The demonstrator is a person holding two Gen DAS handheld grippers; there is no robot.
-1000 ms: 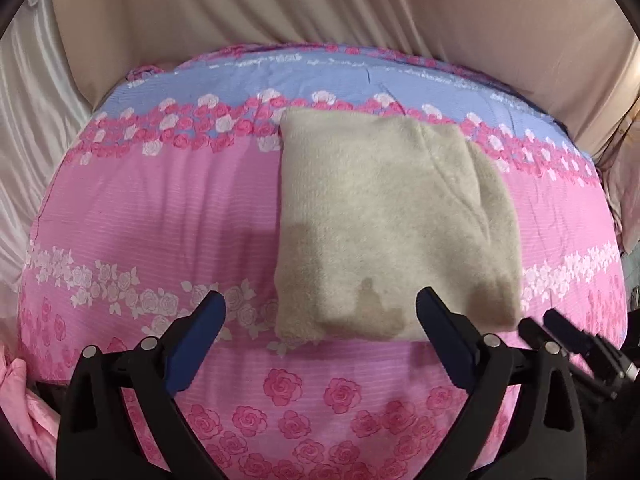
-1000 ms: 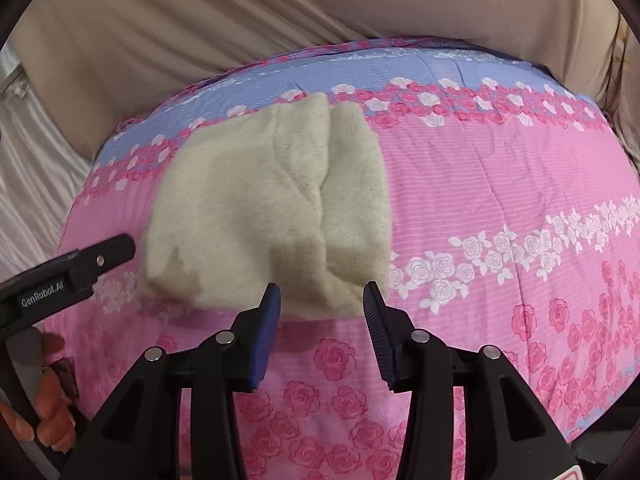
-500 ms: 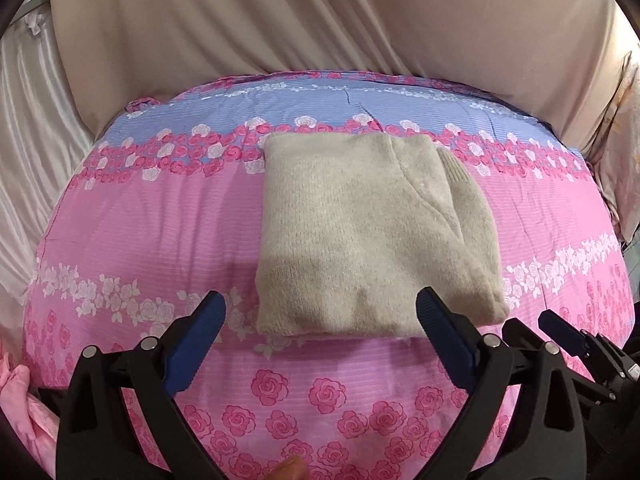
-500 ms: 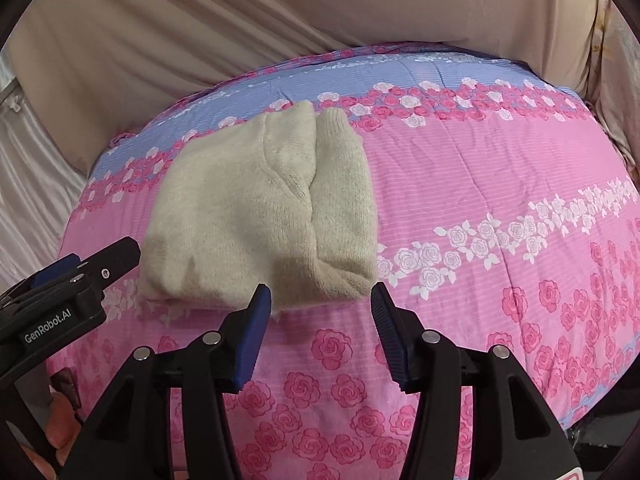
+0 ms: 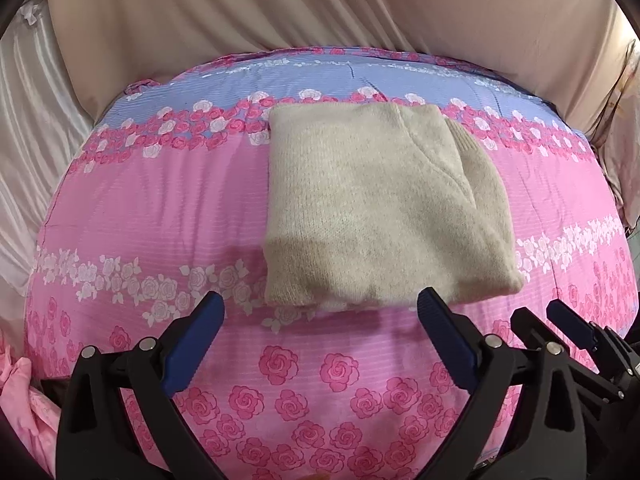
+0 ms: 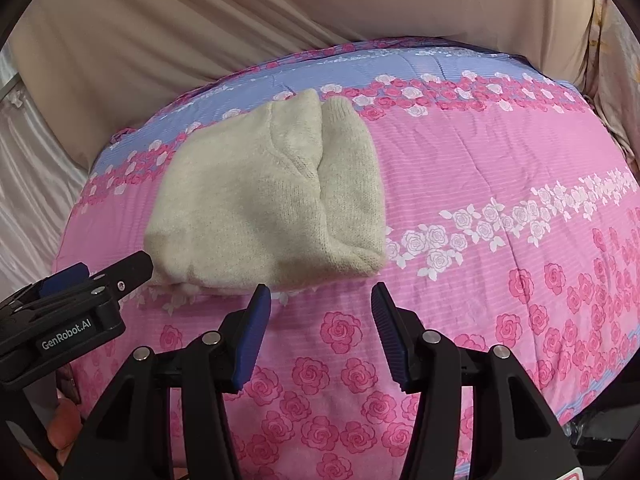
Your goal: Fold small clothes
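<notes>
A cream knitted sweater [image 5: 380,208] lies folded into a neat rectangle on the pink floral bedspread [image 5: 152,208]. It also shows in the right wrist view [image 6: 264,196], with a sleeve folded along its right side. My left gripper [image 5: 320,312] is open and empty, just in front of the sweater's near edge. My right gripper [image 6: 320,300] is open and empty, in front of the sweater's near right corner. The right gripper shows at the right edge of the left wrist view [image 5: 568,324]. The left gripper shows at the left of the right wrist view [image 6: 104,280].
The bedspread [image 6: 500,184] has a blue floral band at the far side. Beige drapes [image 5: 320,4] hang behind the bed and white satin cloth [image 5: 24,120] on the left. A pink garment [image 5: 24,400] lies at the near left corner.
Both grippers have drawn back from the folded sweater toward the near edge of the bed. The right gripper's jaws have opened a little wider. The sweater has stayed in place.
</notes>
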